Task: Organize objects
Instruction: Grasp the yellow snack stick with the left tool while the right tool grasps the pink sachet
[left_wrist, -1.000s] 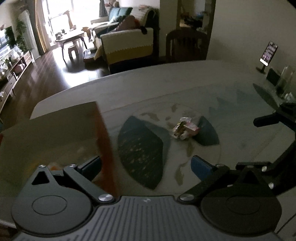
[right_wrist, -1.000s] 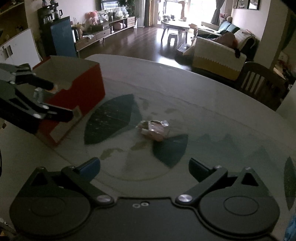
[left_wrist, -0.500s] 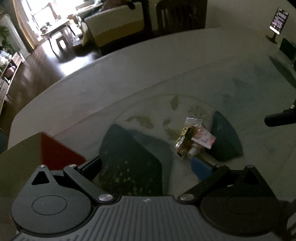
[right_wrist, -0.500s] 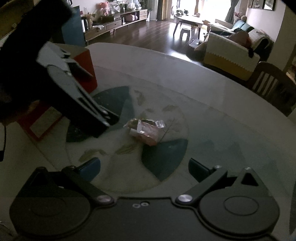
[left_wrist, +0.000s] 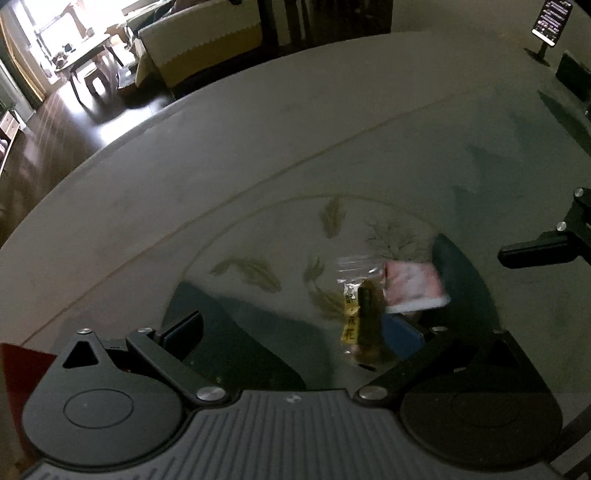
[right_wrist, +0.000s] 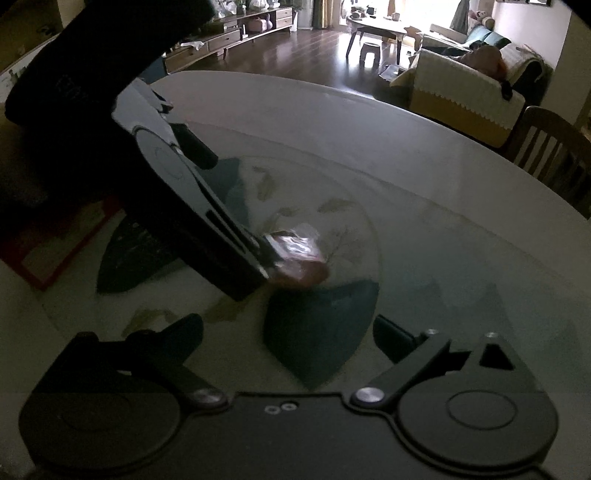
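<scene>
A small heap of snack packets lies on the round glass table: a yellow-labelled brown packet (left_wrist: 364, 308) and a pink one (left_wrist: 412, 284), seen in the right wrist view as a pink bundle (right_wrist: 299, 254). My left gripper (left_wrist: 291, 330) is open and low over the table. Its right blue fingertip (left_wrist: 402, 334) touches the near edge of the packets, and its left fingertip stands well clear. In the right wrist view that finger (right_wrist: 258, 247) reaches down onto the bundle. My right gripper (right_wrist: 288, 330) is open and holds nothing, a short way in front of the packets.
A red cardboard box (right_wrist: 55, 251) stands at the table's left side, its corner (left_wrist: 22, 365) showing behind my left gripper. A phone on a stand (left_wrist: 550, 22) is at the far right. A wooden chair (right_wrist: 550, 144) and a sofa lie beyond the table edge.
My left gripper has swung away from the red box, rightward and down to the packets, and now touches them. My right gripper has edged closer to the packets and stayed open.
</scene>
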